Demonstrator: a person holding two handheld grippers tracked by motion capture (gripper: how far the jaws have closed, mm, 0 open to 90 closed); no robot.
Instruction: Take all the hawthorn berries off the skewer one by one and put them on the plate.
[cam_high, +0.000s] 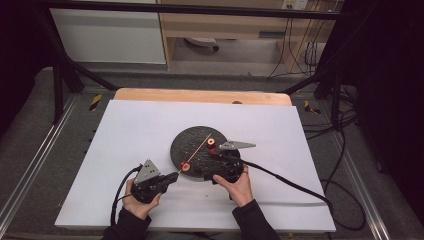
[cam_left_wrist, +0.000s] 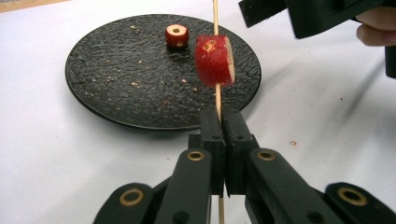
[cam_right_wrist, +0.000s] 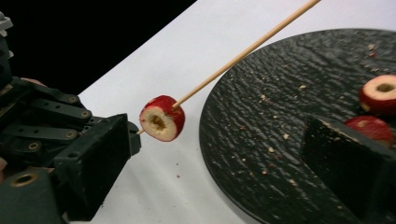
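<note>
While L gripper (cam_left_wrist: 223, 122) clamps thin wooden skewer (cam_left_wrist: 216, 18), round red slice (cam_left_wrist: 214, 60) threaded, R gripper (cam_right_wrist: 224, 163) released, rough black plate (cam_left_wrist: 116, 88).

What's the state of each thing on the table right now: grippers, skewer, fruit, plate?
left gripper: fingers shut on the skewer
skewer: held near its end, slanting over the plate
threaded slice: on the skewer, off the plate
plate: flat on the white sheet, crumbs on it
loose slice: lying on the plate
second slice: on the plate beside a right finger
right gripper: open, at the plate
</note>
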